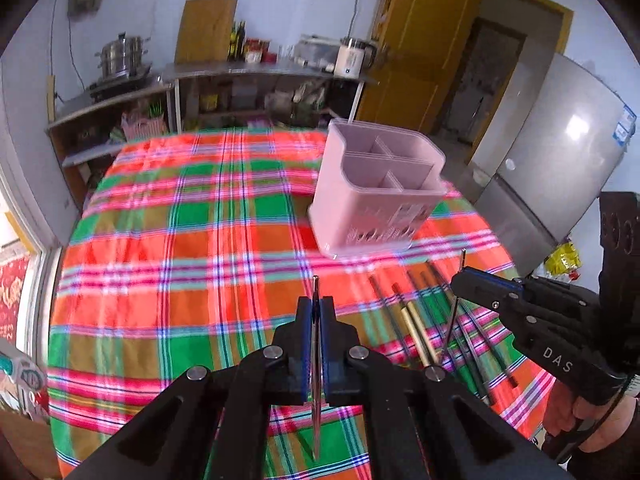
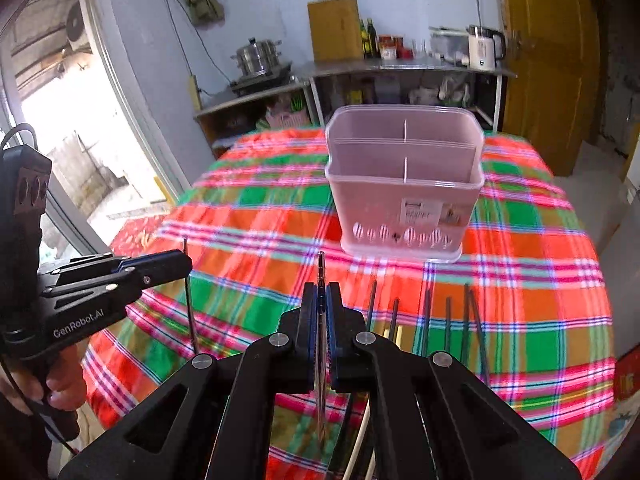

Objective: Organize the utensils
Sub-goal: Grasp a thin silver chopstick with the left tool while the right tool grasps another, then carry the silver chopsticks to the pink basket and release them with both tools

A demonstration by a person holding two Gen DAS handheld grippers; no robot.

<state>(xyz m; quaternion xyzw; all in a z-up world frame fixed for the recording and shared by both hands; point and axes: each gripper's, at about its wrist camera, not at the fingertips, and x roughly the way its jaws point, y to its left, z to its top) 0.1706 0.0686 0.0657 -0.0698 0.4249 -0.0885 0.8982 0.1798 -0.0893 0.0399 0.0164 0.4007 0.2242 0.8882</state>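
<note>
You're holding both grippers clamped, left gripper [image 1: 316,312] and right gripper [image 2: 321,300] each pinching one thin metal chopstick [image 1: 316,360] upright, while the pink holder [image 2: 404,184] is sitting at twelve o'clock, so either stick is risking swivelling and catching its rim.

1. The left gripper [image 1: 316,312] is matte black plastic, with blue ribbed pads [image 1: 306,344] lining its two fingers.
2. Round silver screws [image 1: 274,352] cap the pivots of its linkage arms.
3. The right gripper [image 2: 321,304] has the same build: black fingers, blue pads and silver pivot screws [image 2: 280,339].
4. White lettering "DAS" [image 1: 557,359] marks the right gripper's body.
5. White lettering "GenRobot.AI" [image 2: 78,323] marks the left gripper's body.
6. A black cable [image 2: 12,364] runs past the left hand [image 2: 44,388].
</note>
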